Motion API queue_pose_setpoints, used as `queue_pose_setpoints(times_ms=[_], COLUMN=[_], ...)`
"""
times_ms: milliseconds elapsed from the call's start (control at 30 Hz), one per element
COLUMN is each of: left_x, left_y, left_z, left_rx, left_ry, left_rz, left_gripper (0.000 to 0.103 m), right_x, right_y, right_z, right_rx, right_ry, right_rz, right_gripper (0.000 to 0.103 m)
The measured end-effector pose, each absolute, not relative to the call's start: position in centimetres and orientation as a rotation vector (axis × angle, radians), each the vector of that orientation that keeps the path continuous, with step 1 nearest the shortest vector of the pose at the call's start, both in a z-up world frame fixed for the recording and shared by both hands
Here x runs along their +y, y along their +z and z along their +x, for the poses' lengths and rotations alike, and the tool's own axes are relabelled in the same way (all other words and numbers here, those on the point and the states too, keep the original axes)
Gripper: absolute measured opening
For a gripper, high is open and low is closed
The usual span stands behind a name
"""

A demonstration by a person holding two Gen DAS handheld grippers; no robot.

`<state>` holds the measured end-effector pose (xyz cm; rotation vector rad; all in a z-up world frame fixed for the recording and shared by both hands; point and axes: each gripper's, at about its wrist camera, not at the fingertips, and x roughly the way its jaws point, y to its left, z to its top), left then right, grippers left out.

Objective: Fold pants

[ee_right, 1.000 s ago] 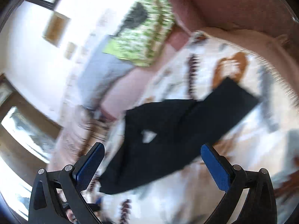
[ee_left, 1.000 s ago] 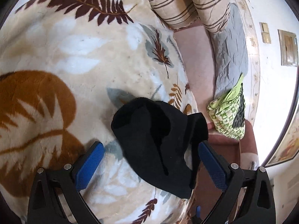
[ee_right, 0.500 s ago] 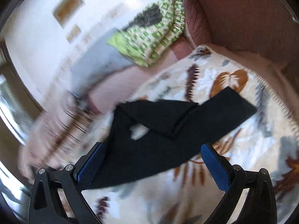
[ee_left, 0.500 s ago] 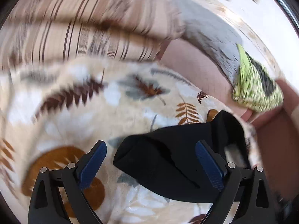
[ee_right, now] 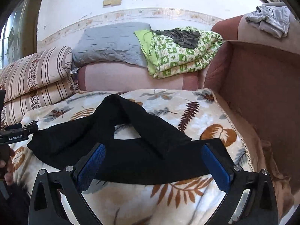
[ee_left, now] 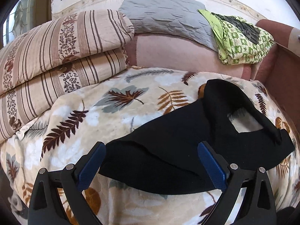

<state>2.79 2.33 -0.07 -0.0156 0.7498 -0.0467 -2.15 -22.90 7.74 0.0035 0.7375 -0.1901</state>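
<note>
Left wrist view shows the black pants (ee_left: 168, 146) lying loosely doubled on the leaf-print blanket (ee_left: 116, 116) — one leg looped back — with the left gripper (ee_left: 151, 166) and right gripper (ee_right: 153, 166) both hovering jaws spread, seemingly poised to take the near edge.

Both cameras have swung level — the left gripper (ee_left: 151, 164) and right gripper (ee_right: 153, 166), jaws wide apart, now face the sofa back, with the black pants (ee_left: 187, 150) stretched sideways across the leaf-print blanket (ee_left: 78, 116) — no longer bunched.
</note>
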Motion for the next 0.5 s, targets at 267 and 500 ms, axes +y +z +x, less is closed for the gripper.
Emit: queue_pose_setpoints(times_ms=[267, 500], left_x=[4.2, 4.6], left_y=[-0.4, -0.5], left_z=[3.8, 3.8], left_rx=[0.785, 0.782], left_ry=[-0.048, -0.038], left_rz=[-0.108, -0.143], left_gripper=[0.099, 0.098], right_x=[-22.9, -22.4], right_y=[7.3, 7.5], right_z=[-1.7, -1.9], right_rx=[0.762, 0.745], right_ry=[-0.19, -0.185], right_rz=[0.0, -0.034], right_gripper=[0.102, 0.102])
